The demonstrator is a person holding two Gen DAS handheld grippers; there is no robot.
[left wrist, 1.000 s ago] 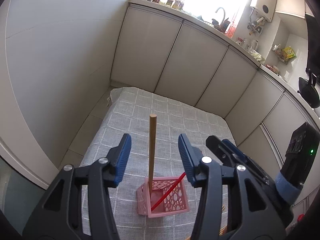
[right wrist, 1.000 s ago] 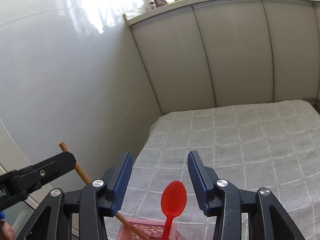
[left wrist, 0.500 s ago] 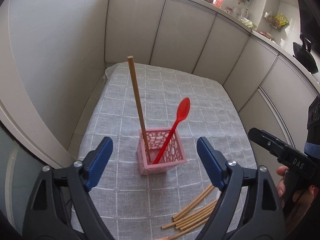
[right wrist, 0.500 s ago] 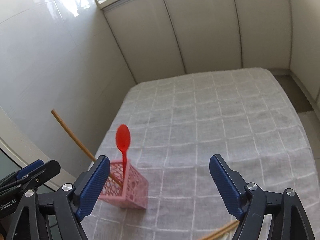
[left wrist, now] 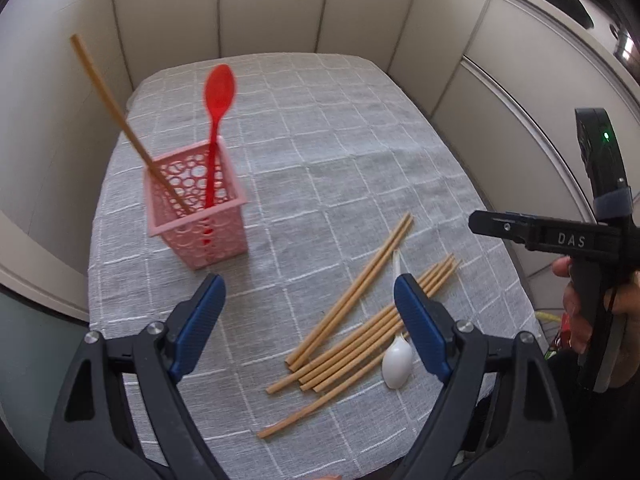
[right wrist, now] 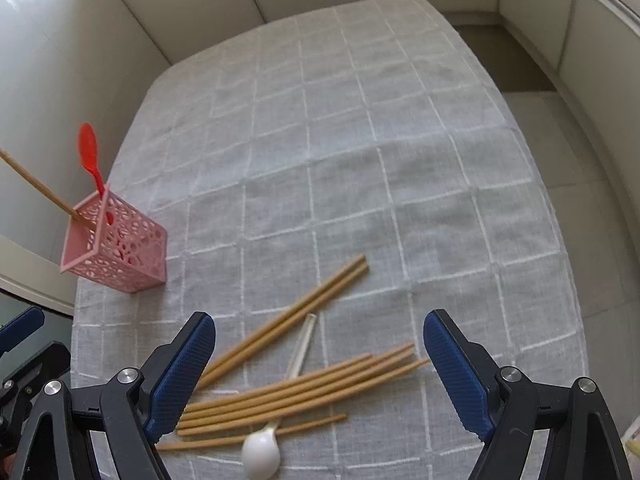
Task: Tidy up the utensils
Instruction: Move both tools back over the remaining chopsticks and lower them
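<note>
Utensils: chopstick [left wrist: 124, 120] and red spoon [left wrist: 216, 120] now stand released in the basket [left wrist: 200, 220] near the tabletop's left edge, so both grippers, left [left wrist: 308, 320] and right [right wrist: 320, 376], wide and empty, have swung over the loose chopsticks [right wrist: 296, 392].

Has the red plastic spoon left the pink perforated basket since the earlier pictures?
No. The red plastic spoon stands in the pink perforated basket, as before.

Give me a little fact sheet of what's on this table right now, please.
surface: table with grey checked cloth
holder: pink perforated basket, upright, near the cloth's left edge
in holder: red spoon and one wooden chopstick, both leaning
loose: wooden chopsticks scattered on the cloth
also loose: white spoon, its handle under the chopsticks
left tool: open, empty
right tool: open, empty, over the chopsticks
</note>
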